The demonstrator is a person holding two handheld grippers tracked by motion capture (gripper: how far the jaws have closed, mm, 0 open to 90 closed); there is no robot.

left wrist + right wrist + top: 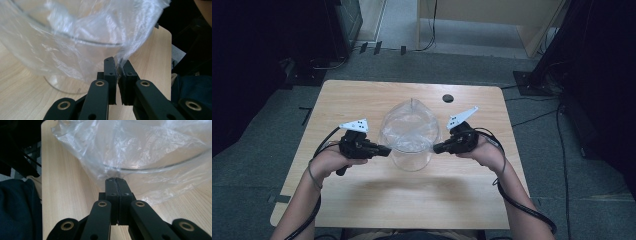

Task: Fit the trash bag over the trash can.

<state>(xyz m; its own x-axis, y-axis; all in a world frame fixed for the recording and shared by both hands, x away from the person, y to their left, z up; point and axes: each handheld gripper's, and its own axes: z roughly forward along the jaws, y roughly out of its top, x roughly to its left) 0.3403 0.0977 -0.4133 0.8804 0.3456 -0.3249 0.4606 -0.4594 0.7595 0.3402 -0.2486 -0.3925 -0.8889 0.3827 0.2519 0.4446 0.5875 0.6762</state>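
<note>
A clear plastic bag [409, 129] is draped over a clear glass bowl [412, 157] at the middle of the wooden table [362, 195]. My left gripper [387, 150] is at the bag's left side, shut on the bag's edge; in the left gripper view the film [75, 37] is pinched between the jaws of the left gripper [119, 67]. My right gripper [436, 147] is at the bag's right side, jaws pressed together on the film [140, 152], as the right gripper [116, 180] view shows. The bowl's rim [82, 41] shows through the plastic.
A small dark round hole [448, 98] sits near the table's far edge. Cables [522, 205] trail from both grippers over the front of the table. Dark equipment racks and floor cables surround the table.
</note>
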